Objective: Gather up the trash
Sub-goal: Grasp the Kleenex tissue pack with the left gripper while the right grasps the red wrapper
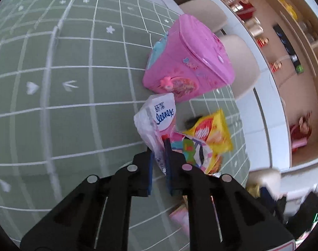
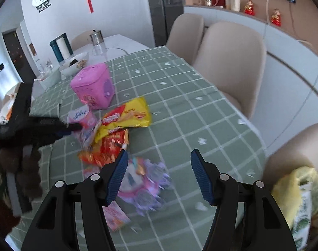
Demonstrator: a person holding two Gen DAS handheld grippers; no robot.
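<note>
On the green checked tablecloth (image 1: 75, 96) lies a heap of wrappers. My left gripper (image 1: 159, 156) is shut on the crumpled lower end of a white and pink Kleenex tissue pack (image 1: 156, 115). Beside it are a yellow snack bag (image 1: 211, 133) and a colourful wrapper (image 1: 196, 152). Just beyond stands a pink bin (image 1: 186, 62) with stickers. In the right wrist view, my right gripper (image 2: 156, 161) is open above a blurred purple and pink wrapper (image 2: 146, 184). The red-orange wrapper (image 2: 108, 146), yellow snack bag (image 2: 127, 115), tissue pack (image 2: 81, 117) and left gripper (image 2: 71, 128) lie farther left.
Beige chairs (image 2: 227, 62) line the table's far side, and another with a yellow cushion (image 2: 292, 192) sits at right. Bowls (image 2: 75, 62), a jug (image 2: 60, 46) and a metal pot (image 2: 96, 37) stand at the table's far end. A flat pink packet (image 2: 115, 217) lies near the front edge.
</note>
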